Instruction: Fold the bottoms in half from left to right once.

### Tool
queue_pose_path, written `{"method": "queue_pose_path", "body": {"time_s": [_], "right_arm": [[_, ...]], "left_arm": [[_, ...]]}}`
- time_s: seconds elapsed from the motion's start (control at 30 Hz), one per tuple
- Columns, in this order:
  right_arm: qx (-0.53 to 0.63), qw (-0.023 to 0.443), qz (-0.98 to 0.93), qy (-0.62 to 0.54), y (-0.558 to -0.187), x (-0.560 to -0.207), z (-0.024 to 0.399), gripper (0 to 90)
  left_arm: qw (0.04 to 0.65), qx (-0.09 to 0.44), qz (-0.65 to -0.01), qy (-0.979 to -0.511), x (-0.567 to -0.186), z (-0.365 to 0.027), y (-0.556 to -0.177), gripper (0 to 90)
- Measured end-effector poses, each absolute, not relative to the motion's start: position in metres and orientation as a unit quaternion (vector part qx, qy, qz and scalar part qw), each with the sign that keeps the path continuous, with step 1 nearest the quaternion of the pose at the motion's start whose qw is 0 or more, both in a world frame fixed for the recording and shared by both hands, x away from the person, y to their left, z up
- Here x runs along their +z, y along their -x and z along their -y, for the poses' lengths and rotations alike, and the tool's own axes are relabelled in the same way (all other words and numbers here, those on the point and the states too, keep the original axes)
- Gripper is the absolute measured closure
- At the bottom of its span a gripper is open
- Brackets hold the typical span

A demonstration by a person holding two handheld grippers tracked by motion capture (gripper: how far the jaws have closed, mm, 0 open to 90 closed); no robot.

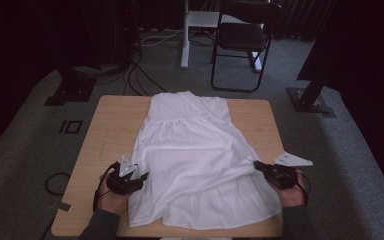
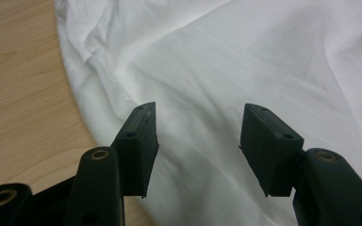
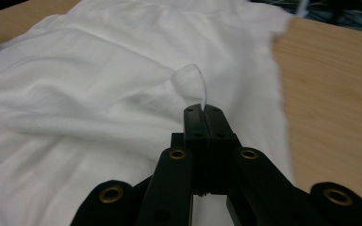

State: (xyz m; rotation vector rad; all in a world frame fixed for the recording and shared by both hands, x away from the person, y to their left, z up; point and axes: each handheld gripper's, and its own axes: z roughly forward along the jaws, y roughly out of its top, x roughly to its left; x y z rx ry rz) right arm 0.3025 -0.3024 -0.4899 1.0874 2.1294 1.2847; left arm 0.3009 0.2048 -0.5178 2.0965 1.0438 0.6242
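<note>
White dress (image 1: 192, 160) lies spread on the table (image 1: 110, 125), hem near. Right gripper (image 3: 203, 109) is clenched on a pinch of its right edge; left gripper (image 2: 198, 127) is released over the left edge, likely to fold it.

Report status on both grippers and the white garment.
Right gripper shut on white garment edge. Left gripper open over the cloth. Table otherwise unobstructed.
</note>
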Motion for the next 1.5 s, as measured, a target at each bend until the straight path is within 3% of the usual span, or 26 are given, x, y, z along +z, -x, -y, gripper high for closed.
{"method": "queue_pose_path", "body": {"time_s": [0.17, 0.33, 0.43, 0.47, 0.6, 0.7, 0.73, 0.9, 1.13, 1.23, 1.3, 1.43, 1.5], "right_arm": [[0.456, 0.223, -0.743, -0.437, -0.279, -0.507, 0.344, 89.5], [0.426, 0.225, -0.749, -0.454, -0.277, -0.526, 0.353, 89.5], [0.402, 0.200, -0.756, -0.476, -0.285, -0.553, 0.358, 88.8], [0.401, 0.192, -0.757, -0.479, -0.286, -0.557, 0.358, 85.9], [0.402, 0.214, -0.747, -0.484, -0.289, -0.543, 0.359, 58.5], [0.407, 0.222, -0.742, -0.483, -0.290, -0.536, 0.359, 56.9], [0.424, 0.232, -0.735, -0.476, -0.299, -0.521, 0.357, 55.7], [0.424, 0.231, -0.749, -0.453, -0.334, -0.511, 0.330, 56.5], [0.401, 0.210, -0.761, -0.465, -0.405, -0.529, 0.295, 55.4], [0.387, 0.201, -0.771, -0.464, -0.423, -0.539, 0.286, 55.2], [0.373, 0.198, -0.778, -0.465, -0.430, -0.546, 0.280, 58.6], [0.349, 0.188, -0.784, -0.478, -0.432, -0.557, 0.275, 80.1], [0.356, 0.183, -0.777, -0.485, -0.428, -0.558, 0.275, 85.9]], "left_arm": [[0.341, 0.241, -0.398, -0.817, -0.520, -0.200, -0.302, 46.9], [0.341, 0.242, -0.396, -0.818, -0.519, -0.200, -0.299, 46.5], [0.340, 0.241, -0.398, -0.817, -0.520, -0.201, -0.298, 45.5], [0.339, 0.241, -0.399, -0.817, -0.521, -0.202, -0.299, 45.3], [0.342, 0.242, -0.409, -0.811, -0.523, -0.205, -0.305, 44.7], [0.349, 0.240, -0.421, -0.802, -0.522, -0.209, -0.310, 43.7], [0.339, 0.243, -0.431, -0.800, -0.520, -0.210, -0.319, 42.8], [0.334, 0.258, -0.424, -0.801, -0.512, -0.206, -0.343, 42.6], [0.328, 0.204, -0.479, -0.788, -0.538, -0.209, -0.389, 43.4], [0.318, 0.199, -0.474, -0.796, -0.550, -0.201, -0.393, 44.6], [0.325, 0.195, -0.465, -0.800, -0.550, -0.199, -0.392, 50.4], [0.315, 0.200, -0.446, -0.813, -0.547, -0.198, -0.390, 80.1], [0.303, 0.211, -0.441, -0.818, -0.547, -0.199, -0.389, 85.3]]}}
